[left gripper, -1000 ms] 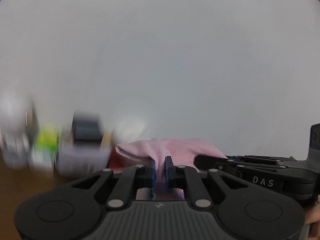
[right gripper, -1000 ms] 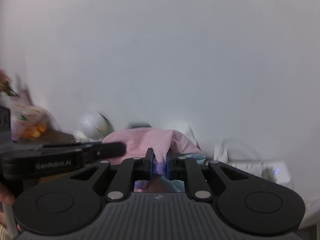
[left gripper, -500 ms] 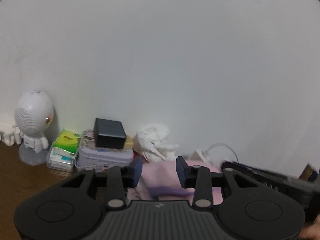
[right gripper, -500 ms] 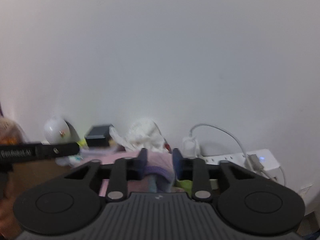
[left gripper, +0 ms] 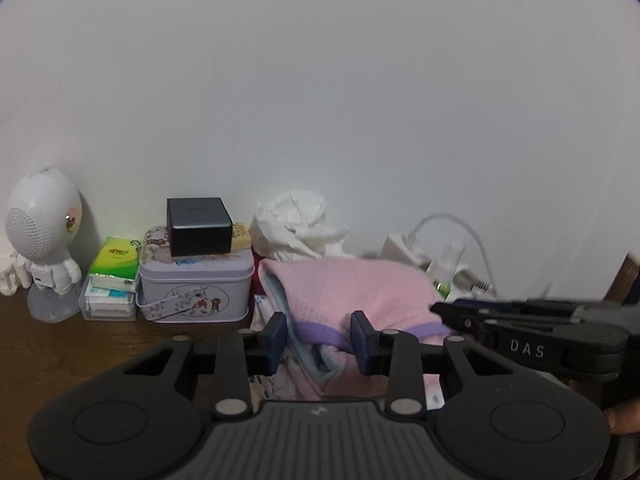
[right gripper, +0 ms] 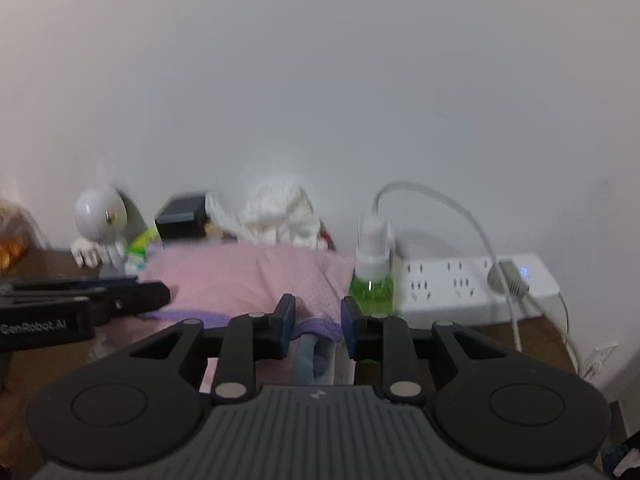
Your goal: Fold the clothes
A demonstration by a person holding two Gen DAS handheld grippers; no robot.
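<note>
A folded pink mesh garment (left gripper: 352, 288) with purple trim (left gripper: 320, 330) lies on the brown table against the wall. My left gripper (left gripper: 319, 338) is open, its blue pads standing apart on either side of the trim without pressing it. In the right wrist view the same pink garment (right gripper: 248, 276) lies ahead. My right gripper (right gripper: 317, 322) is open there too, with the purple trim (right gripper: 316, 326) and a blue-grey fold in the gap between its pads. Each gripper shows in the other's view: the right gripper (left gripper: 440, 310) at the right, the left gripper (right gripper: 164, 294) at the left.
Along the white wall stand an astronaut-shaped speaker (left gripper: 44, 240), tissue packs (left gripper: 114, 264), a lilac tin (left gripper: 196, 288) with a black box (left gripper: 199, 226) on it, and crumpled white tissue (left gripper: 296, 228). A green spray bottle (right gripper: 372, 276) and a white power strip (right gripper: 472, 284) sit right of the garment.
A second ago both grippers were shut on the pink cloth, held up. Both have since opened and sunk, and the cloth now lies folded on the table.
</note>
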